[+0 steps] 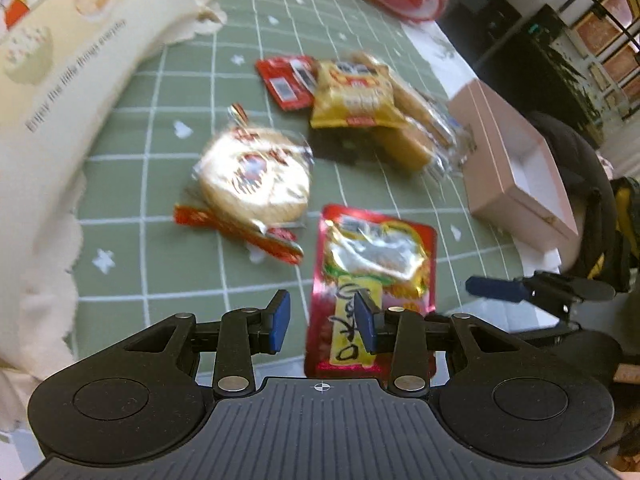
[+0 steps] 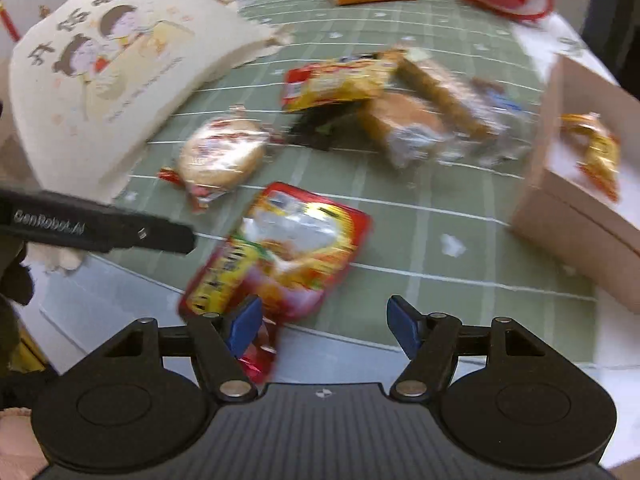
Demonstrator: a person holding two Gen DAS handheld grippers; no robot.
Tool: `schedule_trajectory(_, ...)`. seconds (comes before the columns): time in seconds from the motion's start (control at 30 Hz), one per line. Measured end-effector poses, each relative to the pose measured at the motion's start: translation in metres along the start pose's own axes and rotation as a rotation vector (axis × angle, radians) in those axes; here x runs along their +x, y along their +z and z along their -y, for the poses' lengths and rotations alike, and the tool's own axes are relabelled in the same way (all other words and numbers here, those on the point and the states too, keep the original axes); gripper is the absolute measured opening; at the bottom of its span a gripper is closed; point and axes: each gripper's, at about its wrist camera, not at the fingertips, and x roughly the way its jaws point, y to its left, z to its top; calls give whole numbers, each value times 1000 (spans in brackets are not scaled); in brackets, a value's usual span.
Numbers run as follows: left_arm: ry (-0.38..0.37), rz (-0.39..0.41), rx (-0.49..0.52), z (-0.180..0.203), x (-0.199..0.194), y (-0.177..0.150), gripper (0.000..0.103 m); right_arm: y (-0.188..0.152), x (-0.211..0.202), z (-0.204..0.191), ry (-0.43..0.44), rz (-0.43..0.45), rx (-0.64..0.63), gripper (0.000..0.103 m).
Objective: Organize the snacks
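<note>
**Red pouch lies nearest both grippers**

Snacks lie scattered on the green checked cloth [image 1: 168, 264], seen left to right in the left wrist view. Left gripper [image 1: 322, 322] hangs half open with nothing between its pads. The round cracker pack [image 1: 254, 178] sits left of centre, and the red pouch [image 1: 376, 264] lies flat just ahead of the left gripper's right finger, near the table's front edge. The pink box [image 1: 516, 168] stands open at the right. Right gripper [image 2: 322, 326] is spread wider and empty, its left finger over the pouch's lower corner.

The pouch looks light, soft and crinkly, its glossy foil likely slippery; a pinch on the flat sealed edge would probably hold best. It is red-bordered with a silvery centre and a yellow label strip.
</note>
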Motion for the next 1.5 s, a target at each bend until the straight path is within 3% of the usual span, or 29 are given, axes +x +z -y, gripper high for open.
schedule_trajectory(0.23, -13, -13, 31, 3, 3, -2, 41, -4, 10, 7, -94, 26, 9, 69)
schedule_trajectory(0.37, -8, 58, 27, -1, -13, 13, 41, -6, 10, 6, -110, 34, -19, 69)
schedule_trajectory(0.53, 129, 163, 32, -17, -22, 52, 41, -5, 8, 8, -113, 26, 7, 70)
schedule_trajectory(0.6, 196, 186, 8, -31, -20, 67, 41, -4, -1, 2, -95, 63, -16, 70)
schedule_trajectory(0.8, 62, 130, -34, -55, -3, 82, 41, 28, -11, -27, -49, 148, -70, 66)
schedule_trajectory(0.87, 48, 94, -12, -57, 4, 82, 41, 43, -3, -38, -51, 149, -92, 41)
schedule_trajectory(0.93, 30, 63, -18, -62, 10, 82, 41, 57, 9, -45, -48, 133, -100, 35)
schedule_trajectory(1.1, -27, 42, -46, -69, 22, 84, 47, 77, 40, -50, -11, 107, -46, 34)
schedule_trajectory(1.2, -41, 44, -10, -64, 26, 84, 51, 79, 57, -51, -15, 65, -18, 33)
schedule_trajectory(1.5, -101, 24, -5, -53, 23, 69, 51, 64, 55, -42, -10, 65, -11, 29)
